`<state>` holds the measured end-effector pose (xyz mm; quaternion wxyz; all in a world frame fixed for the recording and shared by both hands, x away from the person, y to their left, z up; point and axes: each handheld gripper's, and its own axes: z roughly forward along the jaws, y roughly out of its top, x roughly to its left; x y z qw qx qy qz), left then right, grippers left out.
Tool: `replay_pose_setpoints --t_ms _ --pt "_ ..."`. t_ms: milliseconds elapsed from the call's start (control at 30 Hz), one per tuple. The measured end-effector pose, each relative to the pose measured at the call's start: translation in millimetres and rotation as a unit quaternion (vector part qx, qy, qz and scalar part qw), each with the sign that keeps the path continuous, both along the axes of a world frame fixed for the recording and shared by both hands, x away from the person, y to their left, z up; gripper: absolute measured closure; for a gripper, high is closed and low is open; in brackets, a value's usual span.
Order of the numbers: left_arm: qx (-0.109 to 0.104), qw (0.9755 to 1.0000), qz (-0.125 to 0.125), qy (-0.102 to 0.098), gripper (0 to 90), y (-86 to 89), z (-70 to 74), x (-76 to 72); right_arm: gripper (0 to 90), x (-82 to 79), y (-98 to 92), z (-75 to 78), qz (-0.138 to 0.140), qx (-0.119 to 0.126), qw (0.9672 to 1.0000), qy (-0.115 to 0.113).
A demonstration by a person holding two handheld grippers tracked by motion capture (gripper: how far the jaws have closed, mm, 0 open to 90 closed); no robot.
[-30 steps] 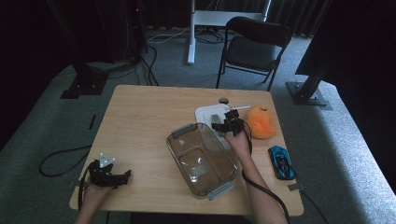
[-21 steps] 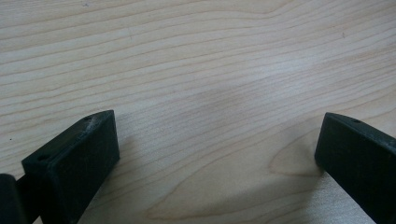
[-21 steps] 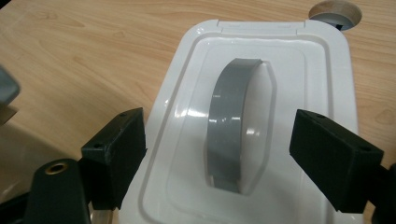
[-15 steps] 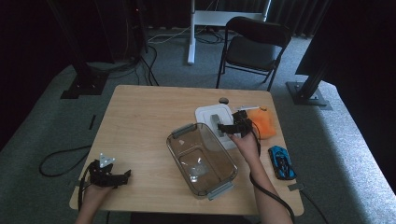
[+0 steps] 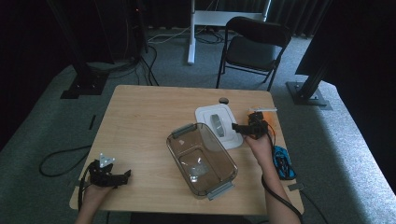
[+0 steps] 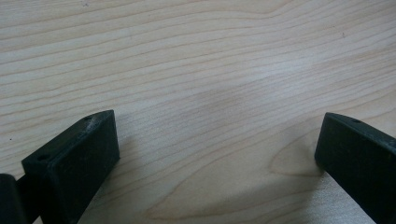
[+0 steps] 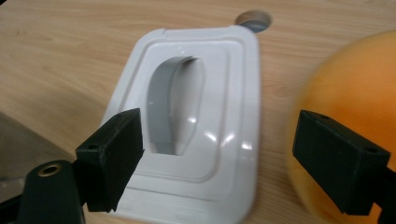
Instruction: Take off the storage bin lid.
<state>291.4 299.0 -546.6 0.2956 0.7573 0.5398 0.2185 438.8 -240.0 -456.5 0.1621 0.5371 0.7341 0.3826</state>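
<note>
Lengthwise, white lid [image 7: 205, 116] runs straight away from right gripper [image 7: 217, 154]

The place looked like a recording lab or studio: black curtains closed off the back, dark metal stands [image 5: 81, 77] stood bolted on grey carpet [image 5: 42, 116], and cables [image 5: 140, 51] ran loose across it (one trailing toward the wooden surface [image 5: 140, 121]). A black folding chair [image 5: 254, 46] and a white post [image 5: 191, 32] stood behind.
</note>
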Motion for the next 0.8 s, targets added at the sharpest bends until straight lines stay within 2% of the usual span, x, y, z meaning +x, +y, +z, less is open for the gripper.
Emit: replay_pose_setpoints --t_ms 200,467,600,800 --pt "0.000 1.0000 0.000 0.000 0.2 0.0 0.0 0.0 15.8 -0.8 -17.2 6.9 -0.018 -0.002 0.9998 -0.007" --pt "0.000 1.0000 0.000 0.000 0.2 0.0 0.0 0.0 16.6 3.5 -42.9 15.9 -0.051 -0.010 0.9987 -0.004" --pt "0.000 1.0000 0.000 0.000 0.2 0.0 0.0 0.0 16.6 5.9 -60.4 17.4 -0.078 -0.006 0.9969 0.001" --pt "0.000 1.0000 0.000 0.000 0.2 0.0 0.0 0.0 16.6 7.3 -79.5 17.9 -0.105 -0.001 0.9944 0.010"
